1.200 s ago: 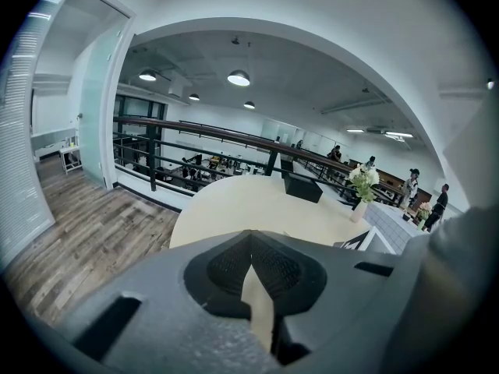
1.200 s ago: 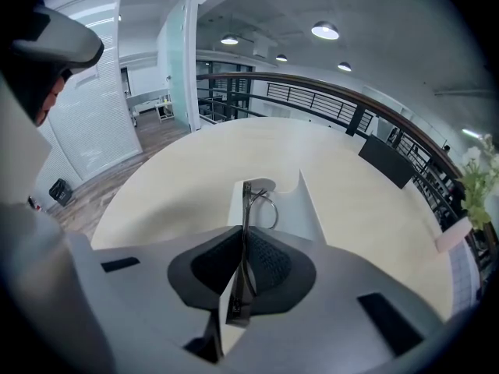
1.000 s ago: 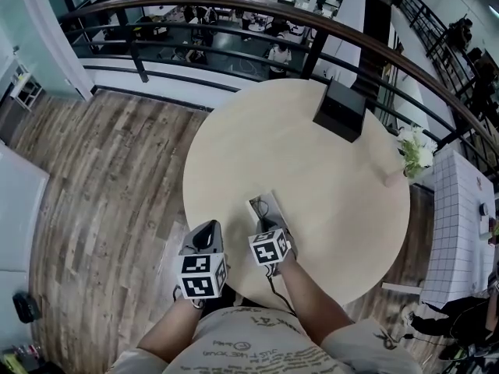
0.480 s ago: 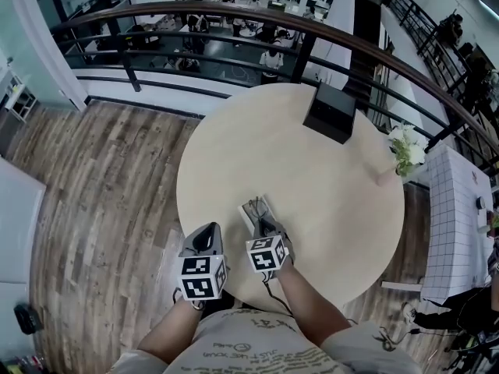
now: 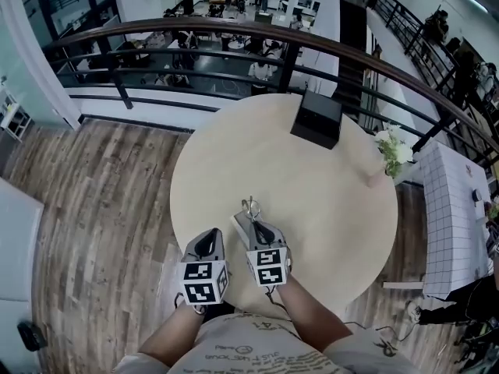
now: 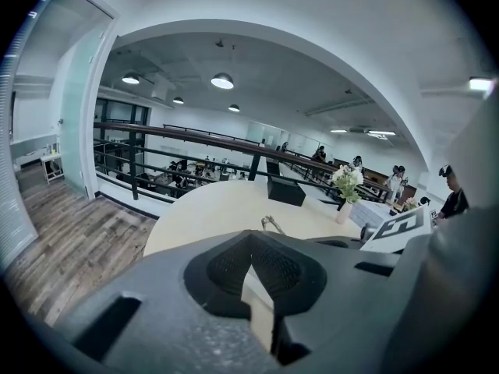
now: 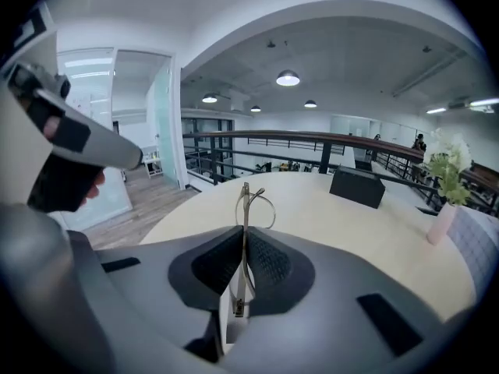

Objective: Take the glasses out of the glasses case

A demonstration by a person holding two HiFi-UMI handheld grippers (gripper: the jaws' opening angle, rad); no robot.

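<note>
Right gripper (image 7: 240, 275): jaws clamped on glasses (image 7: 248, 201), over near edge of table (image 5: 327, 178) | left gripper (image 6: 251, 275): jaws together, empty, just left.

Both tools are held side by side, close in front of the body, with bare forearms angled in behind them. The left tool (image 5: 207, 242) is seen with its jaws pressed together and nothing pinched between them. The right tool (image 5: 258, 230) is pushed a bit further forward, jaws clamped on the thin metal frame of the glasses (image 7: 245, 201), which are gripped edge-on between the pads.
</note>
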